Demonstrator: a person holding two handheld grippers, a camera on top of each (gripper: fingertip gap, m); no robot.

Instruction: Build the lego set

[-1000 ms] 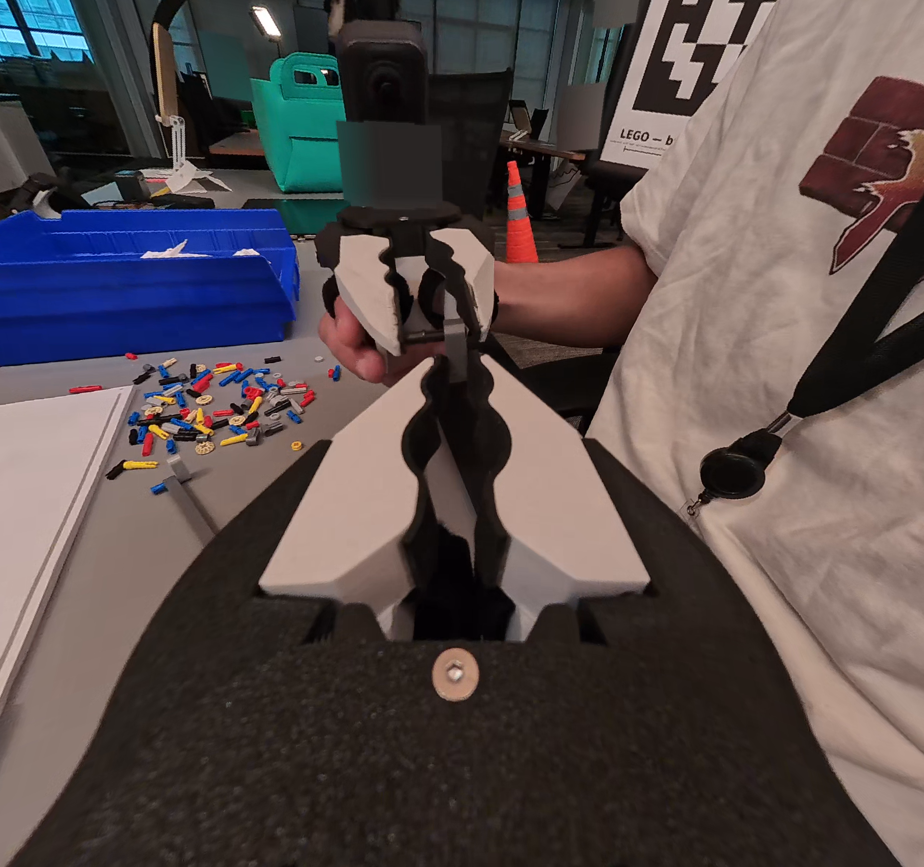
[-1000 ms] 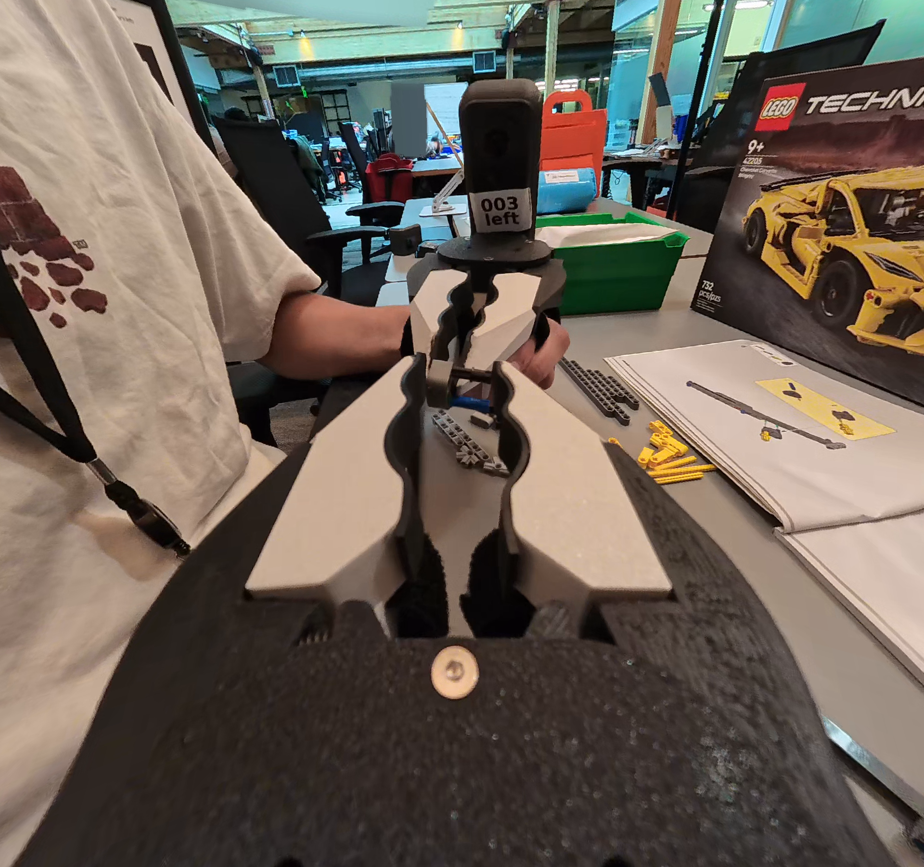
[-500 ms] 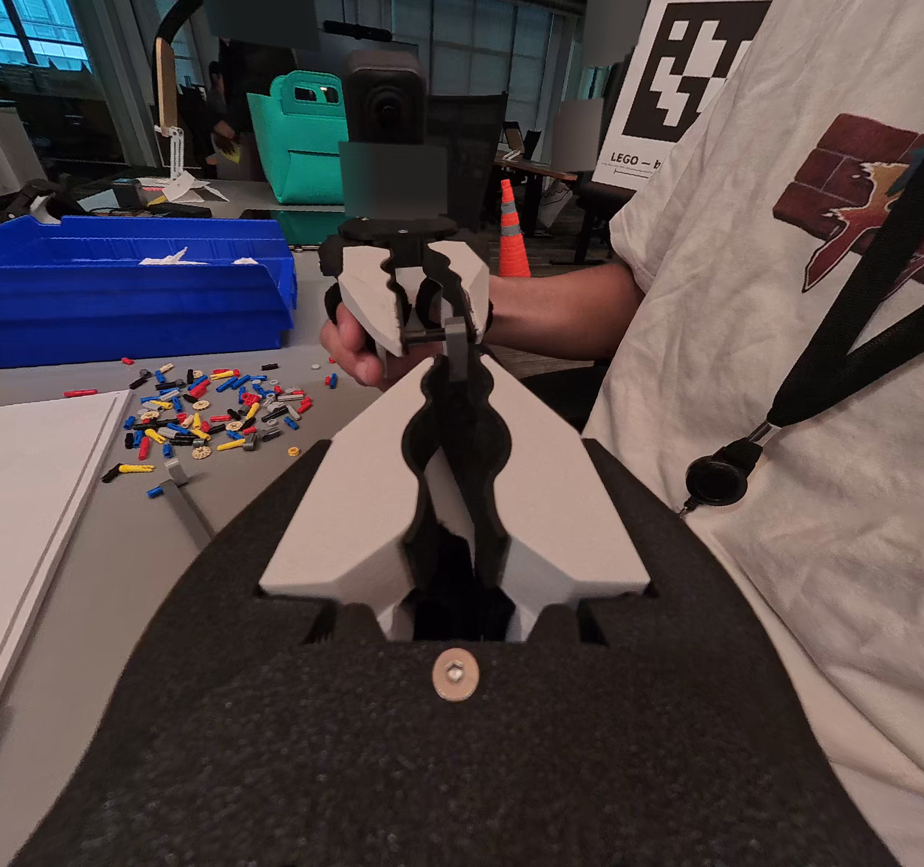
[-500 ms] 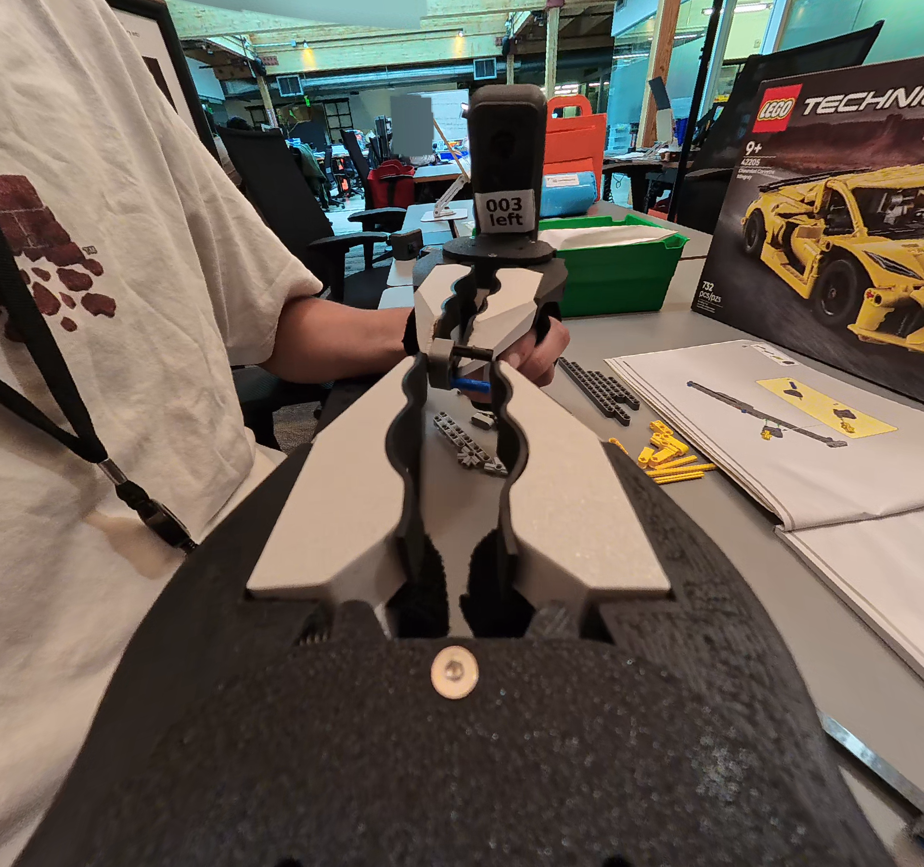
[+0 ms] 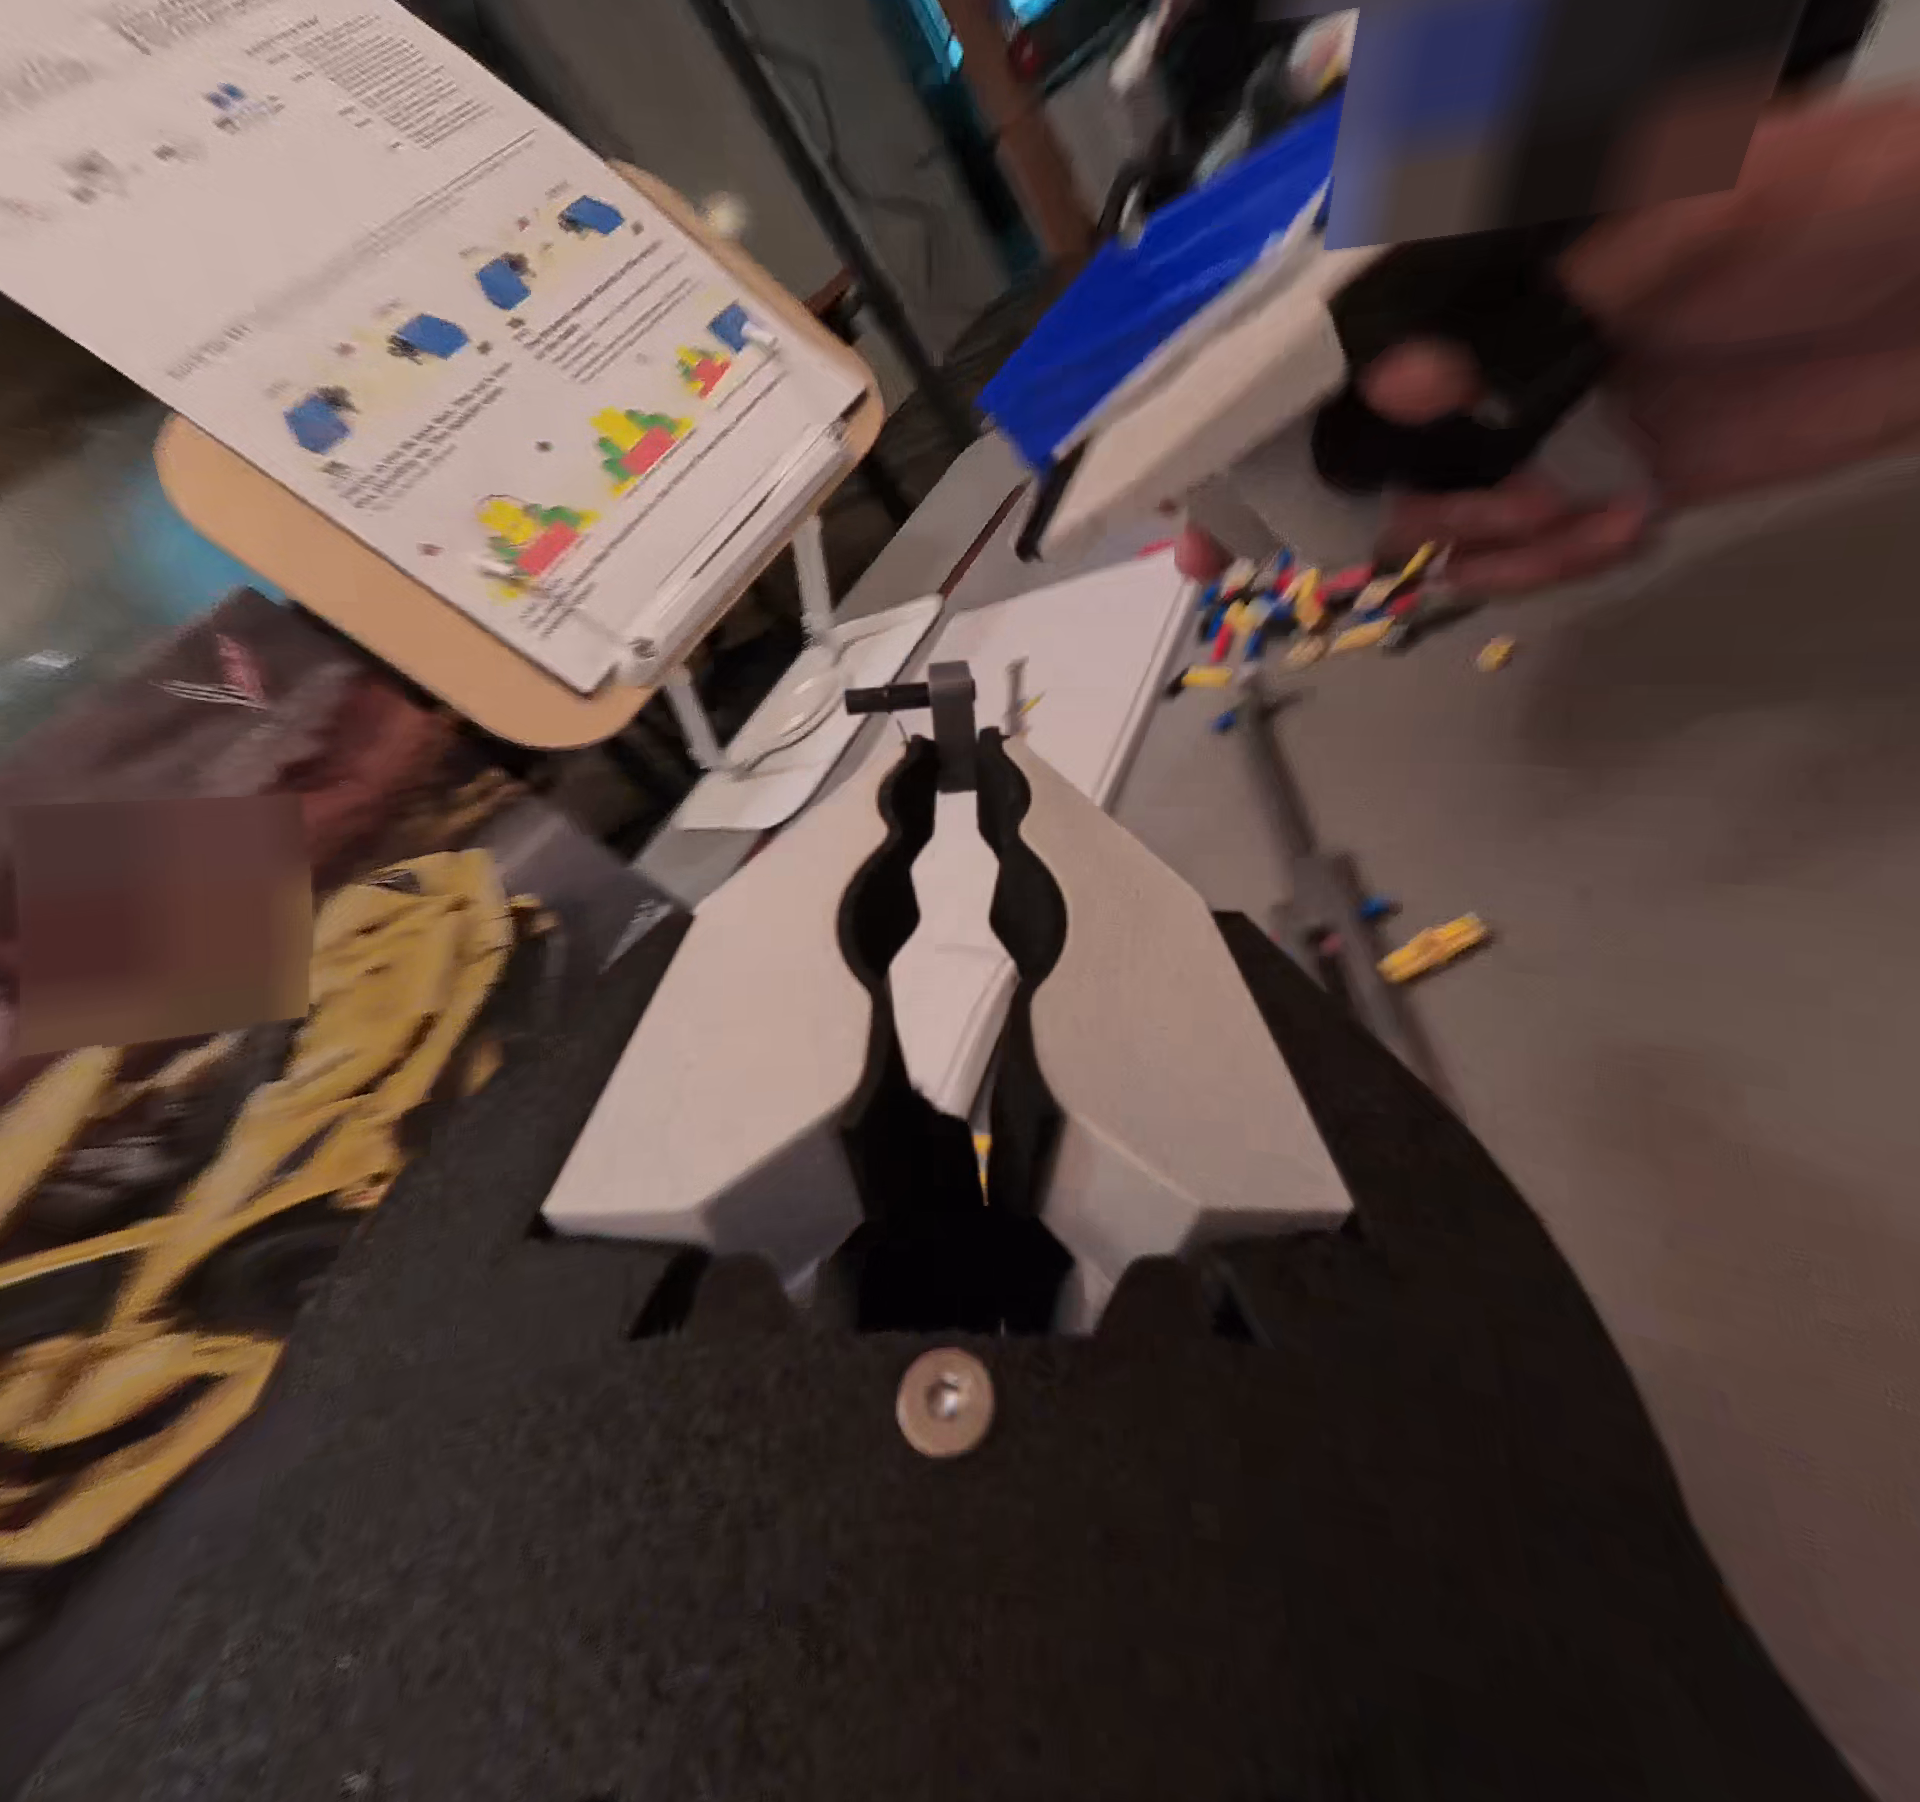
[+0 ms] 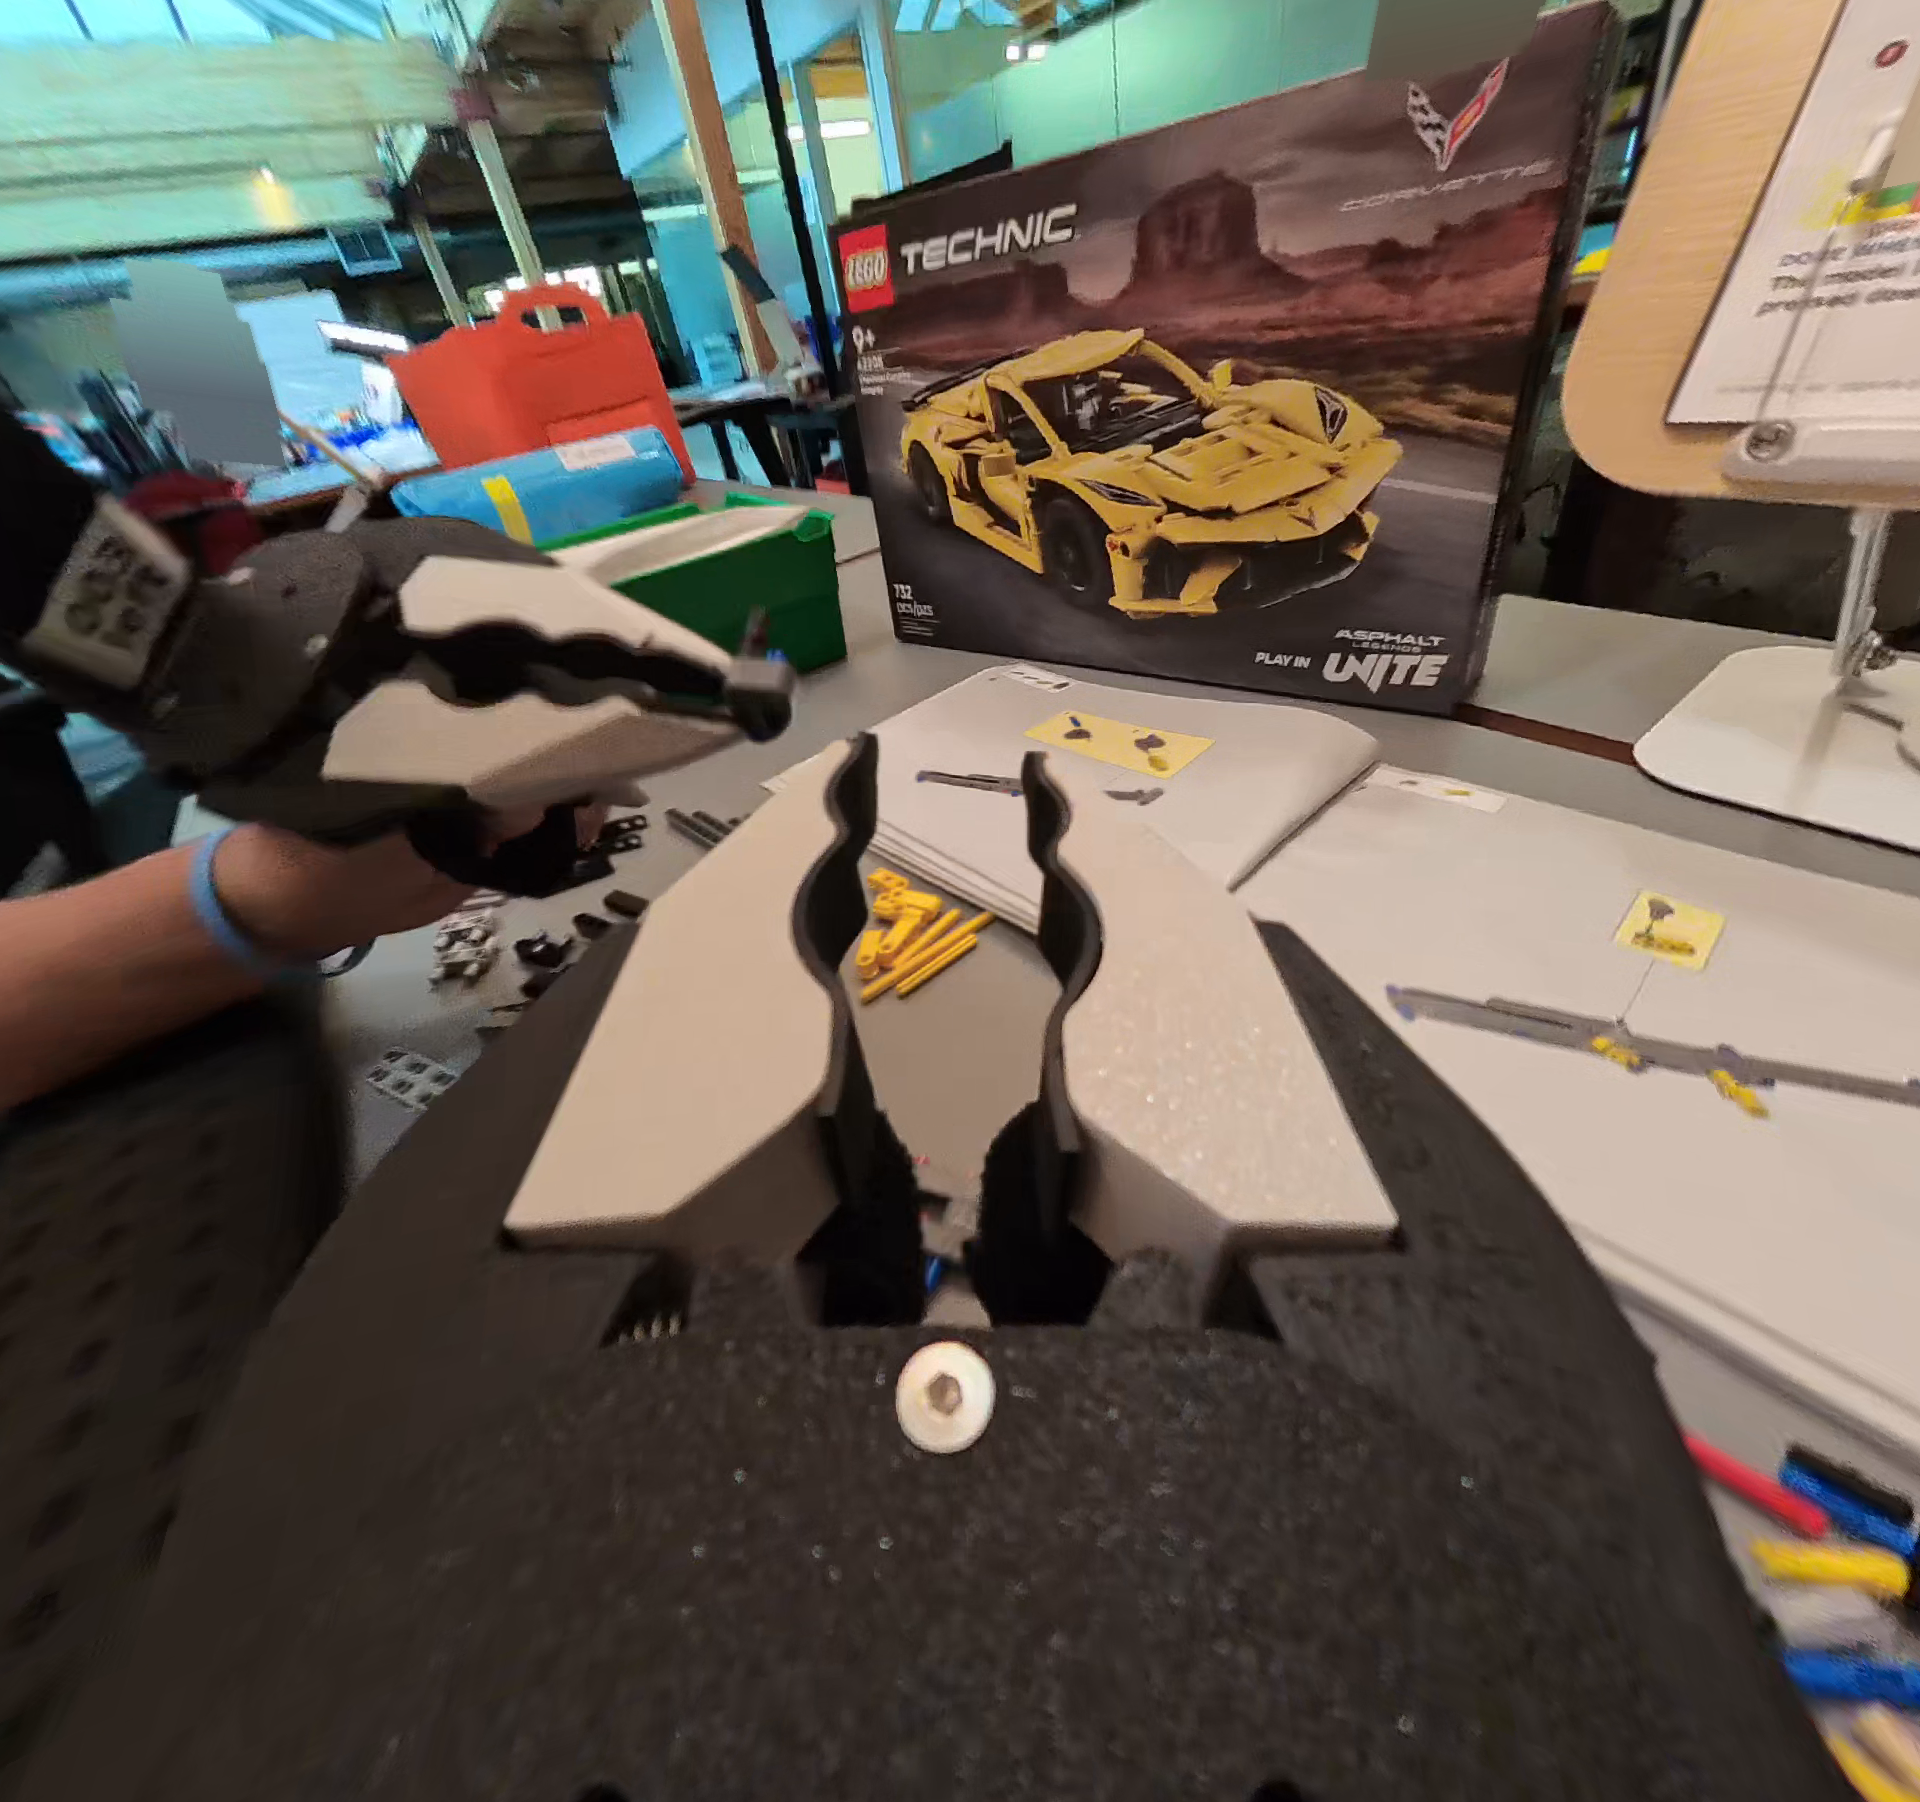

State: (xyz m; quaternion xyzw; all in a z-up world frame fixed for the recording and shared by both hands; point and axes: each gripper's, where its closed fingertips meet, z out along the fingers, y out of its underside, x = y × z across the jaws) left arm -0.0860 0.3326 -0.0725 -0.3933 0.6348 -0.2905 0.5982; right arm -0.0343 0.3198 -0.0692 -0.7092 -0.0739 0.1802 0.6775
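My left tongs (image 5: 954, 765) pinch a small grey connector (image 5: 954, 713) at their tips, a black pin (image 5: 883, 700) poking out of its side; it hangs in the air above the surface (image 5: 1662, 921). My right tongs (image 6: 940, 776) are spread and hold nothing. Just past them lie yellow sticks (image 6: 914, 937) beside the open booklet (image 6: 1558, 921), and the car box (image 6: 1195, 381) stands farther back. I judge the next piece comes from that yellow pile: lower the right tongs straight over one stick, close on its middle, and keep the left grip firm so the connector does not twist.
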